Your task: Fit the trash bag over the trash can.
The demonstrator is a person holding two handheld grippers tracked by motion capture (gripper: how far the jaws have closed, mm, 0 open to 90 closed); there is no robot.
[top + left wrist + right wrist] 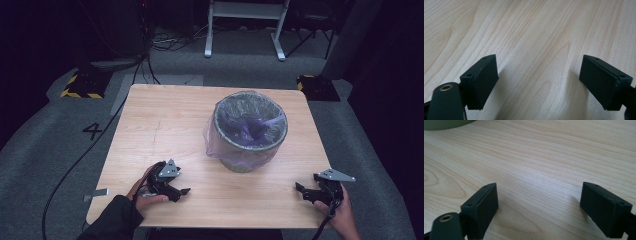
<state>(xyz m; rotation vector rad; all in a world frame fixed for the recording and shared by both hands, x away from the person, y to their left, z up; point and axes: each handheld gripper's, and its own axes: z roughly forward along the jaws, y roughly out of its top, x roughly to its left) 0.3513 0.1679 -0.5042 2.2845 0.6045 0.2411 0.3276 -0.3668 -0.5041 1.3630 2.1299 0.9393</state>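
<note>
**Both grippers at rest on the table, bin standing between and beyond them**

1. Left gripper (pixel 181 192): lies near the front edge of the table (pixel 165 120), at its left side, held in the person's left hand (pixel 145 192). A dark sleeve (pixel 112 220) covers the forearm. In the left gripper view the two black jaws stand wide apart, with bare wood grain between them and nothing gripped.

2. Right gripper (pixel 300 189): lies near the front right corner of the table, held in the person's right hand (pixel 342 212). In the right gripper view its jaws are likewise spread wide over bare wood, gripping nothing.

3. Bin (pixel 250 131): stands upright on the table, right of centre, well apart from both grippers and farther from the person than either. A thin, pale purple bag (pixel 216 142) lines it; the bag's edge is folded over the rim and hangs down the outer wall. In the right gripper view a curved green edge, the bin's base (pixel 446 123), shows at the upper left.

4. Surroundings: grey floor (pixel 45 140) around the table, with a cable (pixel 75 165) running across it at the left.
</note>
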